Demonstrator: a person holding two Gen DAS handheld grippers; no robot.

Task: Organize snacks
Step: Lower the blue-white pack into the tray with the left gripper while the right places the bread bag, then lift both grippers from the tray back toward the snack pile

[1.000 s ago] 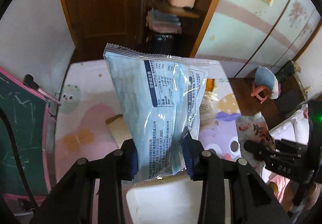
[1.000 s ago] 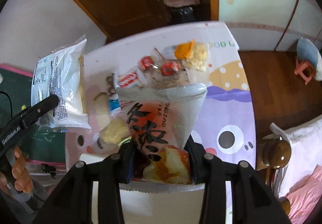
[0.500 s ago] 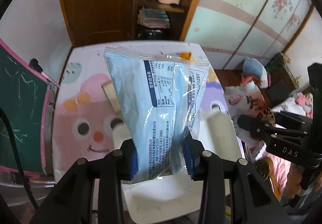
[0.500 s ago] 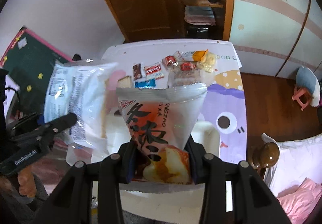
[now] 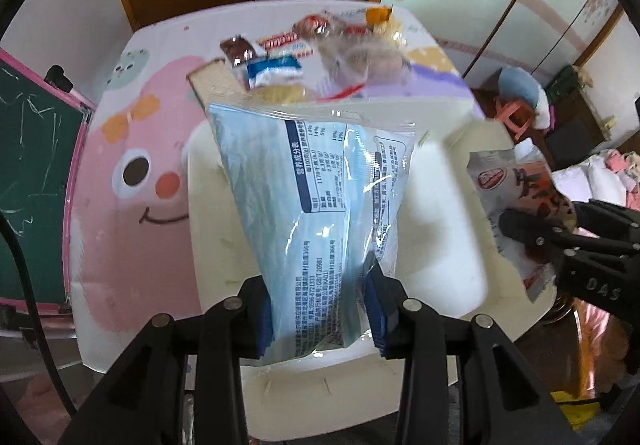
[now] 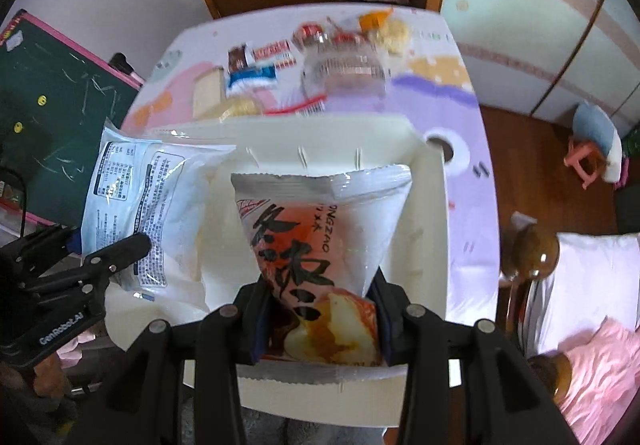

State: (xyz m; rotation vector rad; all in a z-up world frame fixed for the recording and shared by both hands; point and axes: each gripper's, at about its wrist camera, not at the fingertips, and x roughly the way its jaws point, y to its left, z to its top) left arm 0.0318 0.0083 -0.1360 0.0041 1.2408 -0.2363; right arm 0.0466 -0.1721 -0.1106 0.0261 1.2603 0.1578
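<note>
- The left hand-held gripper clamped the pale blue snack bag above the white bin.
- The right hand-held gripper gripped the orange snack bag over that bin; loose snacks lay on the bench at twelve o'clock.

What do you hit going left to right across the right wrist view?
Green chalkboard → left gripper → blue-white snack bag → orange-print snack bag in the right gripper → pink stool.
</note>
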